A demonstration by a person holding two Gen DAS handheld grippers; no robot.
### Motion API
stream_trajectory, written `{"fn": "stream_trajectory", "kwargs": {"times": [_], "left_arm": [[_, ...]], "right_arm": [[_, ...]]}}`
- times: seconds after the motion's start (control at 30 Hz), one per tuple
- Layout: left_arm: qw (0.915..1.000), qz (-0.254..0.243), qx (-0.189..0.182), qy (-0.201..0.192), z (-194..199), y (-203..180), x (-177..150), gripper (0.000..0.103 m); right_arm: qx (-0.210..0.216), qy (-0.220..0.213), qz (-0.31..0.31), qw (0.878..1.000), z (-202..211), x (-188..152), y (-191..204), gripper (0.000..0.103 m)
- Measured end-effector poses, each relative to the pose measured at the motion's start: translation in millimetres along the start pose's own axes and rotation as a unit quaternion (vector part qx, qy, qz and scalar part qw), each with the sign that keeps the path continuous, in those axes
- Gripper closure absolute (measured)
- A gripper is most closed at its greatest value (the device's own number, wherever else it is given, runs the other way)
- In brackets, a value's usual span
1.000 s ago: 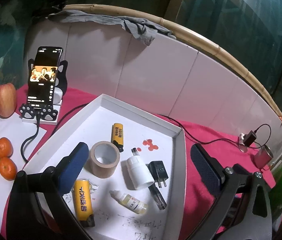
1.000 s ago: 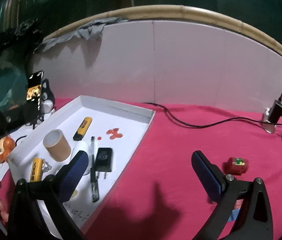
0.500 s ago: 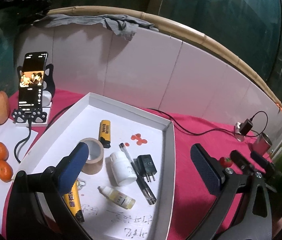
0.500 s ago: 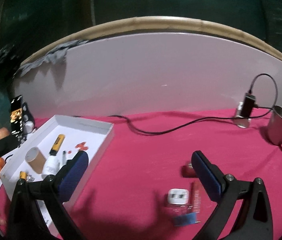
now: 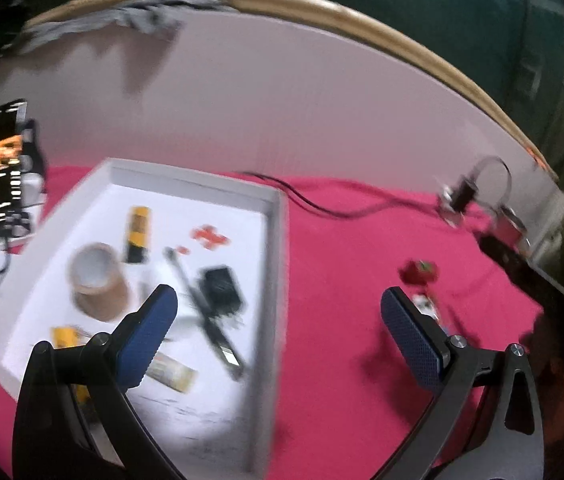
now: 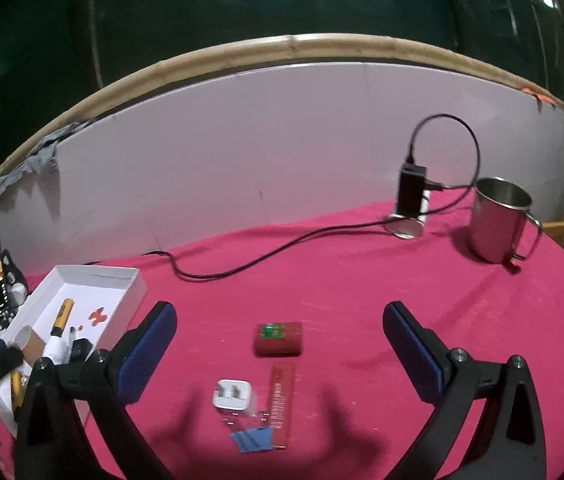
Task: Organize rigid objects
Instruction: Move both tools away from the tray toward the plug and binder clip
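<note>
Hovering spread wide and empty over the red block and white charger, risking nudging the charger when closing.

Both views are dim and indoor-lit, with dark vignetted corners and strong fisheye bending — the bamboo rail arcs across the far side. The left wrist view is smeared by motion blur: the white tray and its contents are soft, and the phone screen breaks into stripes. The right wrist view is sharper, though the red box looks slightly soft. Light falls from above and behind, throwing broad claw shadows onto the near pink cloth. The steel mug carries a pink reflection — no harsh glare.
</note>
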State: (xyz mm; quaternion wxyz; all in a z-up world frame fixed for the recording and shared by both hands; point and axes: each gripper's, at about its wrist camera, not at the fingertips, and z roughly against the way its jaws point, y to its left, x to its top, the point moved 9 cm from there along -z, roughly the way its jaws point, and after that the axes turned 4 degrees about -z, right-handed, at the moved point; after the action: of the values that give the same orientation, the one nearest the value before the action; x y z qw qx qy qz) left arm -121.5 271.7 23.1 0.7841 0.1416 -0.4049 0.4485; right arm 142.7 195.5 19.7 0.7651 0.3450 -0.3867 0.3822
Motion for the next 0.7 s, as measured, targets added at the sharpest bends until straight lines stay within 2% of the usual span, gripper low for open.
{"fn": "stream_trajectory", "kwargs": {"times": [0.13,0.17,0.33,0.4,0.53,0.67,0.7], "left_arm": [[0.9991,-0.026,-0.019,0.028,-15.6,-25.6,-13.4,0.0],[0.9988,-0.028,-0.021,0.033,-18.8,-28.8,-15.9,0.0],[0.9973,-0.04,-0.023,0.058,-33.3,-39.0,-28.6,0.0],[0.9965,-0.046,-0.023,0.067,-37.9,-42.6,-32.9,0.0],[0.9951,-0.06,-0.026,0.075,-43.1,-49.9,-38.3,0.0],[0.996,-0.055,-0.018,0.069,-43.0,-44.9,-36.4,0.0],[0.9965,-0.049,-0.016,0.066,-42.6,-41.5,-34.8,0.0]], "right_arm": [[-0.006,0.015,-0.009,1.0,-5.5,-7.2,-16.4,0.0],[-0.013,0.024,-0.027,0.999,-7.4,-10.5,-21.7,0.0],[-0.029,0.076,-0.038,0.996,-23.7,-34.5,-50.2,0.001],[-0.033,0.097,-0.032,0.994,-29.9,-46.3,-56.3,0.007],[0.01,0.107,-0.032,0.994,-29.6,-59.0,-50.0,0.013],[0.06,0.094,0.027,0.993,-16.6,-68.1,-20.7,0.018],[0.067,0.091,0.049,0.992,-12.3,-71.9,-12.5,0.025]]}}
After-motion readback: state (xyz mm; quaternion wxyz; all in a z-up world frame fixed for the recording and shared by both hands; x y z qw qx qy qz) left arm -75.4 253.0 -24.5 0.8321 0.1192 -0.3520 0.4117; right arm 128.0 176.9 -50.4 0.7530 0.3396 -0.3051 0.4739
